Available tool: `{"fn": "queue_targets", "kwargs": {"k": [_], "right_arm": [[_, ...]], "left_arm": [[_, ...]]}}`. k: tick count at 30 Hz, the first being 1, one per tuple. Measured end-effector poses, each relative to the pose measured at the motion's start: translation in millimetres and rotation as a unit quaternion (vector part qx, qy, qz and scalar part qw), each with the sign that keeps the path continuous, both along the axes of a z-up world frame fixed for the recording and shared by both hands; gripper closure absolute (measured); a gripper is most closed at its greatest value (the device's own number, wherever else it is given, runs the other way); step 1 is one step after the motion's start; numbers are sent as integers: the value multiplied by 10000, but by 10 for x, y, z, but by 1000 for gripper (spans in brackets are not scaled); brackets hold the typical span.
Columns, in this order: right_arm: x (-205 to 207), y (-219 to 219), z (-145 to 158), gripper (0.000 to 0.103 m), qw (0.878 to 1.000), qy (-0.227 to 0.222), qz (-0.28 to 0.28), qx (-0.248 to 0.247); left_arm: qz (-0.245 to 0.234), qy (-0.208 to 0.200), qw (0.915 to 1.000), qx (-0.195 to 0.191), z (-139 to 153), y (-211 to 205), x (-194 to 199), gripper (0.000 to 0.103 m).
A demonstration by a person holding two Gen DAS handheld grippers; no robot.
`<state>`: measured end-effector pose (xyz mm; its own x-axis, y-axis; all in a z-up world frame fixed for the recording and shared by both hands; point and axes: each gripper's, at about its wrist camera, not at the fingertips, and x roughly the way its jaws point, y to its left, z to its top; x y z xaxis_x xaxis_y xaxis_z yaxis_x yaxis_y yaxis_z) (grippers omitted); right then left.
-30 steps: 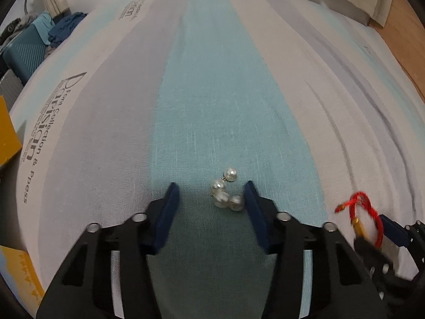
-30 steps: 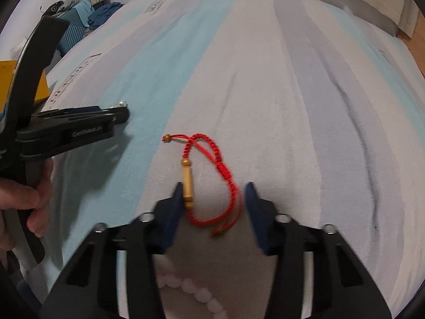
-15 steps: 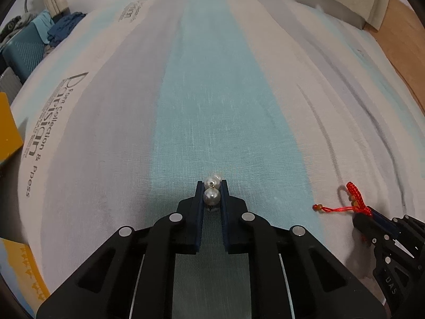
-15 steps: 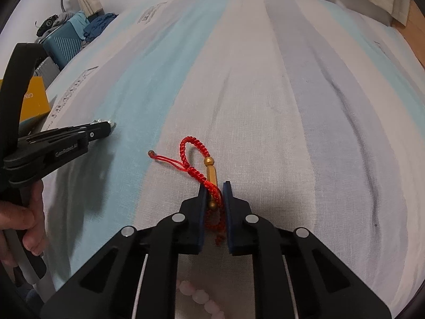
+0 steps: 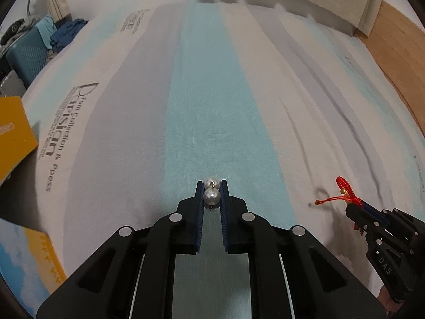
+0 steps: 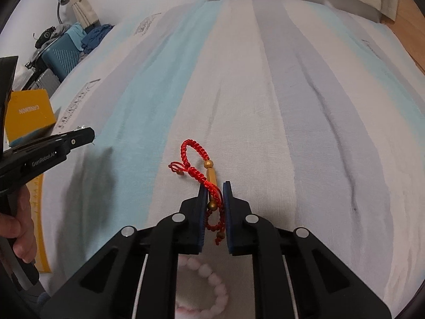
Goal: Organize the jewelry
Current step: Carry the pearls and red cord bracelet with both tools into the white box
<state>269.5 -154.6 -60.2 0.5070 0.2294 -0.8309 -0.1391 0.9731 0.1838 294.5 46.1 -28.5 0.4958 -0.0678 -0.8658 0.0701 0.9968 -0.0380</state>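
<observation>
Left wrist view: the left gripper (image 5: 211, 190) has its jaws closed narrow on the pearl piece (image 5: 211, 195), one pearl pinched between the blue pads and a second poking out at the tips. A second ago those jaws stood wide with the pearls lying loose on the turquoise stripe of the striped bedsheet (image 5: 212, 93); since then they have closed and lifted the cluster clear of the cloth. At 3 o'clock the right gripper (image 5: 357, 207) carries the red cord bracelet (image 5: 345, 187), now raised off the sheet where earlier it lay flat. A yellow box (image 5: 14, 135) sits at 9 o'clock.

Right wrist view: the right gripper (image 6: 214, 186) has its jaws shut narrow on the red cord bracelet (image 6: 198, 156), whose loop and gold beads stick out at 12 o'clock and whose tail hangs between the pads. A second ago the jaws were wide, straddling it on the bed. A pink bead bracelet (image 6: 212, 279) lies below at 6 o'clock. At 9 o'clock a hand (image 6: 22, 228) holds the left gripper (image 6: 89, 133), now higher.
</observation>
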Motion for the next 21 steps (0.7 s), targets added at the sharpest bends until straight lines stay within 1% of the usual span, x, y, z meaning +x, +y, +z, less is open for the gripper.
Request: {"fn": "queue_targets", "kwargs": {"k": [7,13,21], "right_arm": [[-249,102,281,92,9999,-114,-29,-57],[-449,139,496,92,9996,-247,-89,-79],[-700,227,696,92,9991,-378,-87,-170]], "left_arm": [[-7,-116,9999,-30,321,83,-309,93],[4,-160,9999,-56,482,153,-539,93],[9,-251,9997,-75,648,240,-868,93]]}}
